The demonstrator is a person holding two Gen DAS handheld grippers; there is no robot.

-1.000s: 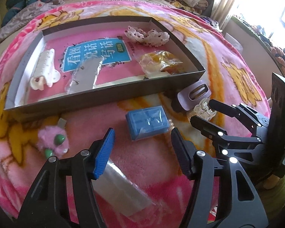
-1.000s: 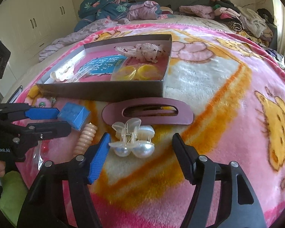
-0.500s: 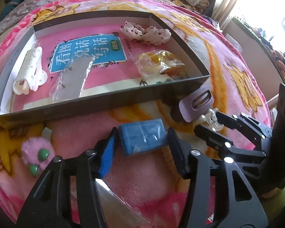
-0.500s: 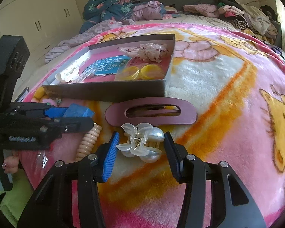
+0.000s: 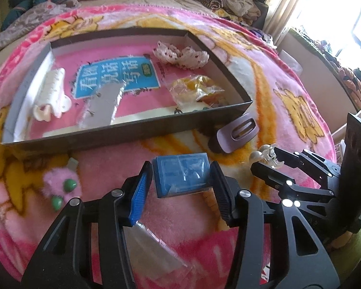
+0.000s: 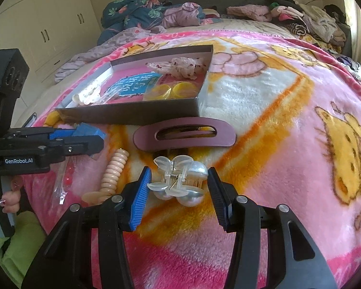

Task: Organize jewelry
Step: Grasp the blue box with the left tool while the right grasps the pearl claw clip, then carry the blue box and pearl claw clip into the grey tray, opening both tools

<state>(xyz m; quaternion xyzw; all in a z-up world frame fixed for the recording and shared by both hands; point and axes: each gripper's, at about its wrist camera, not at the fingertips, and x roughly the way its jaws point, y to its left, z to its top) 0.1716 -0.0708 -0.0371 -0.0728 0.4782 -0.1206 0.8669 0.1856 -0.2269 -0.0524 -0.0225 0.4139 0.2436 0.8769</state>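
My left gripper (image 5: 180,185) is shut on a small blue box (image 5: 181,175) just above the pink blanket, in front of the dark shallow tray (image 5: 137,132). My right gripper (image 6: 178,190) is closed around a clear pearl claw clip (image 6: 180,180); its pads touch both sides. The right gripper also shows in the left wrist view (image 5: 272,161), holding the clip. The left gripper shows in the right wrist view (image 6: 84,139). The tray holds a white clip (image 5: 51,94), a lace scrunchie (image 5: 183,55), a yellow bagged item (image 5: 197,91) and a clear packet (image 5: 103,106).
A mauve oval hair clip (image 6: 184,136) lies by the tray's near corner. A peach spiral hair tie (image 6: 113,173), a pink fluffy clip (image 5: 60,185) and a clear plastic bag (image 5: 151,252) lie on the blanket. Piled clothes line the bed's far side.
Both grippers moved forward and closed: the left onto the blue box, the right onto the pearl claw clip. Both were open a second ago.
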